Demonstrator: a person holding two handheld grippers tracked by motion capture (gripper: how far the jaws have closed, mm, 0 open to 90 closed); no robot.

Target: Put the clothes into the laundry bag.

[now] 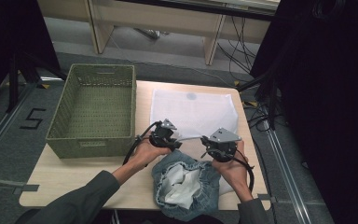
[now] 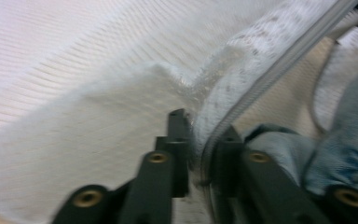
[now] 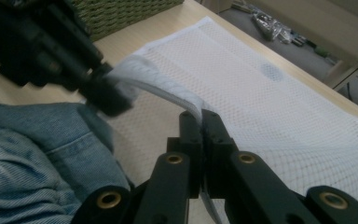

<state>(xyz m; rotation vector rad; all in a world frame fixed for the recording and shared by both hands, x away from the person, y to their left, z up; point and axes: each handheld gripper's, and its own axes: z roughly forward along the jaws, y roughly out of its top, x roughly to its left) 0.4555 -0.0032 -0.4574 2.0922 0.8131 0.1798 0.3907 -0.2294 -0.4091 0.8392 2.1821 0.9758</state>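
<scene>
Tool in your left hand (image 1: 167,138) and tool in your right (image 1: 220,144) are each clenched on the near hem of the white mesh bag (image 1: 196,109), which lies flat toward the far right of the surface (image 1: 74,175), its hem pulled taut between them. You look to be opening the bag's mouth so the jeans (image 1: 186,184), heaped at the near edge just below your hands, can go in. Next you'd need to part the two layers, which calls for grasping only one. The mesh is thin, limp, fine-holed, with a zip along the hem; the denim is thick, rumpled, pale lining showing. A woven green basket (image 1: 93,107) sits empty at the left edge.
</scene>
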